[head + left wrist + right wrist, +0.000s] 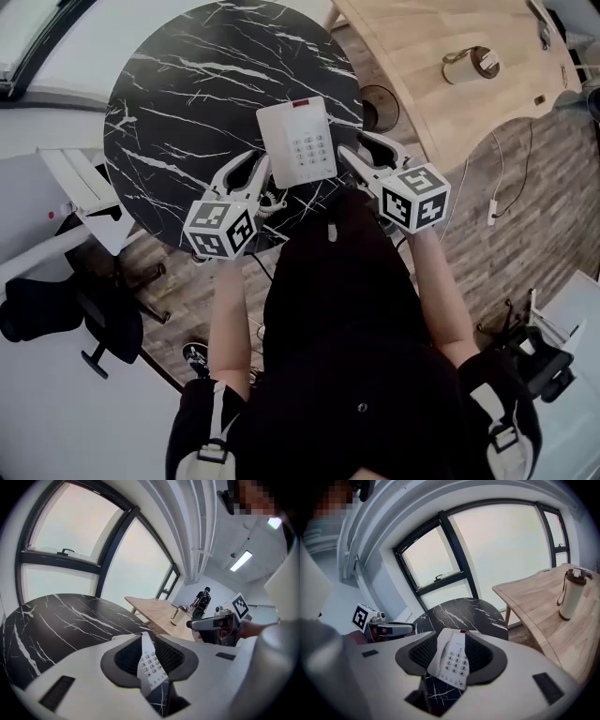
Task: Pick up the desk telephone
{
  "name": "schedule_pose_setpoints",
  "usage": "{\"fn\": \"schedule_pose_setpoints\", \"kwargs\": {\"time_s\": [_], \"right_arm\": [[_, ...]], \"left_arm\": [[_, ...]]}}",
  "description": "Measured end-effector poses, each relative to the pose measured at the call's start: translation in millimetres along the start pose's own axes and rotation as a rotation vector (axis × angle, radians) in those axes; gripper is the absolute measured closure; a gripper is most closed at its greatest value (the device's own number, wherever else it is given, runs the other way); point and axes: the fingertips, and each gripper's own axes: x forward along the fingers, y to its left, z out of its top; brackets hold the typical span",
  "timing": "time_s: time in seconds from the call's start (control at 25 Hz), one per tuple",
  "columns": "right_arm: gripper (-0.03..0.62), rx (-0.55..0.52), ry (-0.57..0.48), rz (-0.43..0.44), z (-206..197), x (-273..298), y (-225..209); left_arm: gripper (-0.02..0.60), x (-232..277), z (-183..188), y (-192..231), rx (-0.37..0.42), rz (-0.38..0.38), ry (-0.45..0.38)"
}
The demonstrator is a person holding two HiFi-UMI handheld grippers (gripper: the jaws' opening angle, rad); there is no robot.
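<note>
desk telephone (296,142) | white, grey keypad, red strip | flat, handset cradled | near edge of black marble table (178,94)

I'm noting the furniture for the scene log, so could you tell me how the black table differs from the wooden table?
The black table is dark with white marble veining; the wooden table is pale, plain wood. The black table is round; the wooden table has straight edges. The black table carries the telephone; the wooden table carries a flask. Both stand near the windows.
</note>
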Motion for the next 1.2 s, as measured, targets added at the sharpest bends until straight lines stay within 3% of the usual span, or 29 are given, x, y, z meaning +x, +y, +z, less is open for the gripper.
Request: {"fn": "schedule_pose_setpoints", "kwargs": {"time_s": [0.36,0.64,0.92,1.2], "right_arm": [[0.393,0.034,0.104,-0.015,-39,38,-20],[0.347,0.047,0.158,-0.011,-68,72,-35],[0.318,0.071,0.236,0.009,-97,95,-41],[0.290,0.095,0.276,-0.005,-117,113,-49]], "left_arm": [[0.428,25,-41,24,-0.121,-0.049,0.077],[0.359,48,-74,46,-0.184,-0.100,0.085],[0.294,62,-95,52,-0.320,-0.113,0.081],[0.268,77,-101,60,-0.351,-0.139,0.086]]}}
